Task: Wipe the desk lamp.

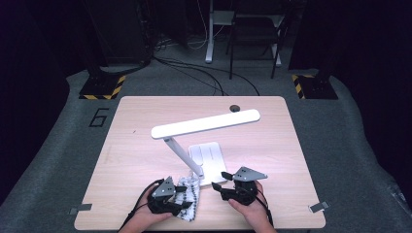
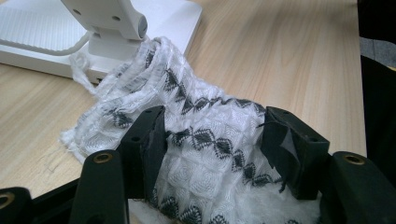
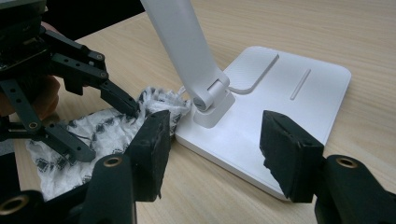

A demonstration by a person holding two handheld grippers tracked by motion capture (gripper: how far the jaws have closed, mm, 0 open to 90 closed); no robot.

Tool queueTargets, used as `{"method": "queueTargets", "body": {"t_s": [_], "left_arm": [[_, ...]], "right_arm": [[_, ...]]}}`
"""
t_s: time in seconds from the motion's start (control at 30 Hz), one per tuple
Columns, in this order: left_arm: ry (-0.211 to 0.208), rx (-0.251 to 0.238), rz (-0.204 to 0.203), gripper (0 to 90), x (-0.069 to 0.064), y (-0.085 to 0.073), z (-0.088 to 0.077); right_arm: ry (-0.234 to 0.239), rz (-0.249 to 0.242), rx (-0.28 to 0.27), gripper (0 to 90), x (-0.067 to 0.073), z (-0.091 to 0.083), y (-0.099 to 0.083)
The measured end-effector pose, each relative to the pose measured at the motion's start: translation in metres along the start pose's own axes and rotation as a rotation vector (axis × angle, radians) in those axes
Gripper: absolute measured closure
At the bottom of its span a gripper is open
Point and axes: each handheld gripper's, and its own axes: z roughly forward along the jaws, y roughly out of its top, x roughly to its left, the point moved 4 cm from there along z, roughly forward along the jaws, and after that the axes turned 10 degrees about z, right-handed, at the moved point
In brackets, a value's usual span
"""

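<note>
A pale wood-grain tabletop point(image 1: 136, 145) carries a white desk lamp point(image 1: 206, 124), its flat base point(image 1: 209, 154) resting near the middle toward the front edge. A white cloth with a black diamond pattern point(image 1: 188, 196) lies crumpled on the tabletop at the front, touching the base's near corner. A small dark round spot point(image 1: 234, 108) sits near the far edge.

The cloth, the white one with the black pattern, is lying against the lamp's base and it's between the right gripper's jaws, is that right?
Not quite: the cloth lies between the left gripper jaws, as the left gripper view shows. The right gripper has nothing between its jaws and faces the lamp's base. The cloth does lie against that base.
</note>
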Motion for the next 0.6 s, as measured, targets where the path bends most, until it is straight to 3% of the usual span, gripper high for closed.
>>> {"method": "queueTargets", "body": {"t_s": [0.33,0.37,0.6], "left_arm": [[0.008,0.039,0.024,39.9,-0.0021,-0.0044,0.0046],[0.028,0.04,0.028,40.8,-0.0026,-0.0044,0.0057],[0.035,0.07,0.034,48.5,-0.0015,-0.0036,0.0049]], "right_arm": [[-0.001,0.015,-0.003,43.0,-0.0006,-0.001,0.0002],[0.001,0.01,-0.004,43.0,-0.001,-0.0007,0.0004],[-0.003,0.017,-0.005,43.0,-0.0013,-0.0012,0.0003]]}}
